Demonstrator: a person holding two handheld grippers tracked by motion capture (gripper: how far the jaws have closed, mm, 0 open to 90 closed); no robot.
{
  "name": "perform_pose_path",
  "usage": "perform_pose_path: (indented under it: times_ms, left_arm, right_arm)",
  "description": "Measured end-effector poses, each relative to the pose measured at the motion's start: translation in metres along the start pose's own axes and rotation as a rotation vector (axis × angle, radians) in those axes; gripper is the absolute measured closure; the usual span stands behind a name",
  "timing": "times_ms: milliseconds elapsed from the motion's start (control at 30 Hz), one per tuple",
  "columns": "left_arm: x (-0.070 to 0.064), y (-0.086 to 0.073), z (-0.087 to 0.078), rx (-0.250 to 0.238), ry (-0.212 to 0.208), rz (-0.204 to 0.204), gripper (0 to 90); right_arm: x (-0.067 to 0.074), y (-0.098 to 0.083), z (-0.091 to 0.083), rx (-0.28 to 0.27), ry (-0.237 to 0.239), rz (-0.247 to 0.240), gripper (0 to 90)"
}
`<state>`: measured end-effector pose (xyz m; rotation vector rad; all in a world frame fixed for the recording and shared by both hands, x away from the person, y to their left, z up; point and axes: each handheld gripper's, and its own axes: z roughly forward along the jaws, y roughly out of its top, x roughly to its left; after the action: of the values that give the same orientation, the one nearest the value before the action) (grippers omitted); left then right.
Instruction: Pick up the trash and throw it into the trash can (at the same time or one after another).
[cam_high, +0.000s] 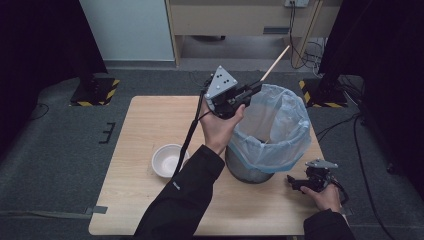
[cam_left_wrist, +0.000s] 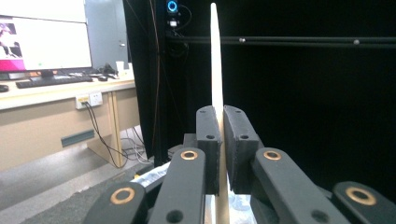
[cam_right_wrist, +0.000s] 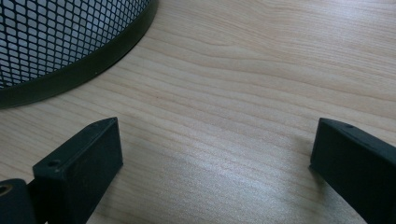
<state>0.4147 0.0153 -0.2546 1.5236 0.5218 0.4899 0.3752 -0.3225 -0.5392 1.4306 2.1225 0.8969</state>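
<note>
My left gripper (cam_high: 255, 90) is held up over the near left rim of a mesh waste bin (cam_high: 250, 172) lined with a pale blue bag (cam_high: 280, 125). It is shut on a thin pale wooden stick (cam_high: 276, 59), which slants up and away past the jaws. In the left gripper view the stick (cam_left_wrist: 215, 65) stands upright, pinched between the two pads of the left gripper (cam_left_wrist: 222, 119). My right gripper (cam_high: 298, 183) rests low on the table right of the bin's base. In its own view the right gripper (cam_right_wrist: 215, 154) is open over bare wood, with the bin's mesh wall (cam_right_wrist: 56, 37) at upper left.
A white bowl (cam_high: 167, 160) sits on the wooden table (cam_high: 145, 120) left of the bin, beside the left forearm. The left gripper's cable hangs down past the bowl. Grey floor surrounds the table, with a desk and cables at the back.
</note>
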Motion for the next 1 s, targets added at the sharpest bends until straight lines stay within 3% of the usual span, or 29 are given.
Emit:
perform_pose_path:
  times_ms: [200,267,467,633,833,867,900,1000]
  left_arm:
    - [-0.001,-0.003,0.011,0.02,-0.013,-0.007,85.1]
    - [0.0,-0.003,0.018,0.041,-0.041,-0.002,84.5]
    - [0.001,-0.004,0.014,0.047,-0.046,0.039,69.2]
    - [0.008,-0.003,-0.009,0.031,-0.025,0.04,58.7]
    - [0.023,-0.007,-0.051,0.05,0.03,0.038,45.9]
    - [0.023,-0.007,-0.051,0.05,0.03,0.038,44.2]
    - [0.028,-0.011,-0.067,0.049,0.044,0.023,42.4]
    - [0.035,-0.022,-0.091,0.075,0.077,0.019,38.9]
  right_arm:
    - [0.0,0.0,0.0,0.0,0.001,-0.002,2.5]
    - [0.0,0.0,0.0,0.0,0.002,-0.002,2.5]
    - [0.0,0.0,0.0,0.003,0.005,-0.004,2.5]
    - [0.001,0.0,0.0,0.005,0.007,0.0,2.5]
    - [0.001,0.0,-0.001,0.007,0.008,0.003,2.5]
    - [0.001,0.0,-0.001,0.007,0.008,0.003,2.5]
    - [0.001,0.0,-0.001,0.008,0.008,0.001,2.5]
    - [0.001,0.0,-0.001,0.008,0.008,0.0,2.5]
